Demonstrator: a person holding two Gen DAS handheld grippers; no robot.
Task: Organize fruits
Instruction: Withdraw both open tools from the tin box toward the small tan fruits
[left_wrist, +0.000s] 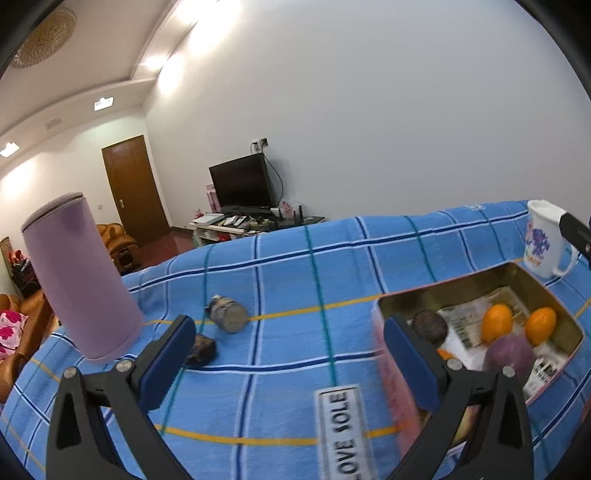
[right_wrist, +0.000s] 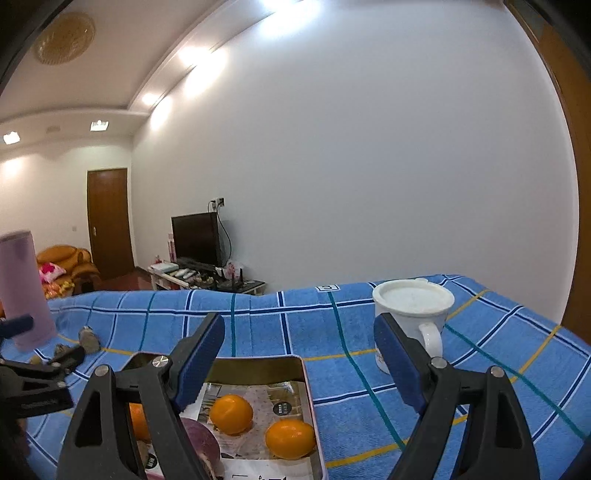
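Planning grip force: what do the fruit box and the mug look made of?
Box: probably thin metal, a tin; its inner walls have a gold, reflective sheen. Mug: glossy white with a printed picture, ceramic or hard plastic; the views can't settle which.

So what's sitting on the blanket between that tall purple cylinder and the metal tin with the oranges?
In the left wrist view, two small dark fruits lie on the blue blanket between the purple cylinder and the tin; otherwise bare cloth.

A home living room: television (left_wrist: 242, 186) on a low stand, sofa (right_wrist: 70, 264), wooden door (left_wrist: 135, 190).
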